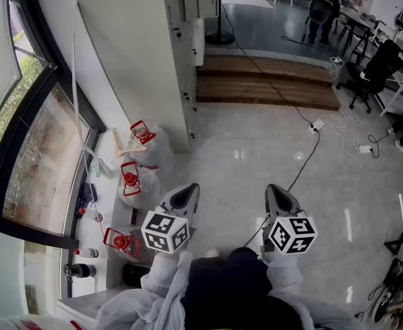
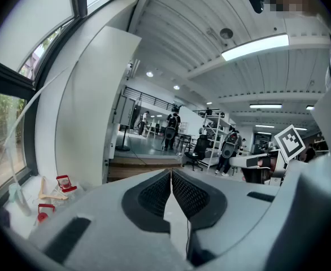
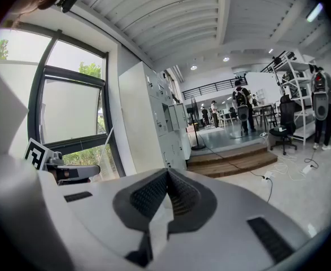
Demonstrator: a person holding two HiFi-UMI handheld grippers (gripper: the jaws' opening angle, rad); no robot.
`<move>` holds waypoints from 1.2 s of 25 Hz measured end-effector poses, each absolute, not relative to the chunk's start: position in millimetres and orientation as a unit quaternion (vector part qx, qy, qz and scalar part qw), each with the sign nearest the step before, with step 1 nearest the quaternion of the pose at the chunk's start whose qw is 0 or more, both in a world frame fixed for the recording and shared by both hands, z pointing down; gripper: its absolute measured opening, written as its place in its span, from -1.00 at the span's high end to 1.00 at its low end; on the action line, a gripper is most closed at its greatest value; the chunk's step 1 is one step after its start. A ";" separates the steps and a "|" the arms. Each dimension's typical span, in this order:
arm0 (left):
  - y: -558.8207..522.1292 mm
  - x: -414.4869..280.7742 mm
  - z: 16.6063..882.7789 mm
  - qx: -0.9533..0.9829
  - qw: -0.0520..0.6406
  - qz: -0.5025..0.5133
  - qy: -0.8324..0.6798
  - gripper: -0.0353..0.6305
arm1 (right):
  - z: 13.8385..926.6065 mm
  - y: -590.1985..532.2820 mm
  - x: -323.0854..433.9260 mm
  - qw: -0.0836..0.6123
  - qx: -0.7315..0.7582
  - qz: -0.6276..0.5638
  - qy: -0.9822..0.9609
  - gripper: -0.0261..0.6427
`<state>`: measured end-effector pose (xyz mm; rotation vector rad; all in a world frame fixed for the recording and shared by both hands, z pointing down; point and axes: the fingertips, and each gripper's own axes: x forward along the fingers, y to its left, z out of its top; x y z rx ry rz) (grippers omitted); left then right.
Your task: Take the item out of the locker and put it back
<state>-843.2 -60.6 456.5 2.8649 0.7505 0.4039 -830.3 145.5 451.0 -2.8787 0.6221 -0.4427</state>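
A pale, glossy tiled floor [image 1: 256, 163] runs through a big open workshop to a low brown wooden step [image 1: 267, 81], with a dark-framed curved window [image 1: 36, 150] along the left side. Between window and step stands the tall white metal locker bank [image 1: 136, 53], well apart from the person, whose two tools are held out side by side, pointing towards it and tilted slightly down. The left gripper [image 1: 186, 196] has its ribbed black pads pressed together with nothing between them, as its own view shows [image 2: 171, 176], and the right gripper [image 1: 278, 196] is equally closed and empty [image 3: 166, 179]. The item to be fetched is not visible in any view (presumably it sits behind one of the locker doors, which look closed in the right gripper view [image 3: 168, 120]). On the sill by the window lie some red-capped clear plastic bags [image 1: 136, 177], apparently unrelated. By my reading the task has not begun; this is the approach. The next move calls for closing the gap to the locker front, spreading one pair of jaws, and catching a door edge or handle to swing it open.
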 end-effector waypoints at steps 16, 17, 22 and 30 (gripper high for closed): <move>-60.5 -854.7 467.4 0.949 0.089 0.141 0.269 0.85 | 442.6 125.8 -846.1 0.070 -0.969 -0.138 0.190 0.93; -58.9 -853.6 467.1 0.948 0.089 0.141 0.271 0.85 | 443.0 127.0 -844.2 0.071 -0.970 -0.139 0.188 0.92; -62.3 -838.2 464.9 0.951 0.089 0.136 0.264 0.85 | 445.3 122.5 -823.2 0.073 -0.968 -0.141 0.195 0.92; -71.2 -775.3 455.4 0.959 0.085 0.123 0.241 0.85 | 435.8 105.9 -751.2 0.069 -0.963 -0.125 0.228 0.92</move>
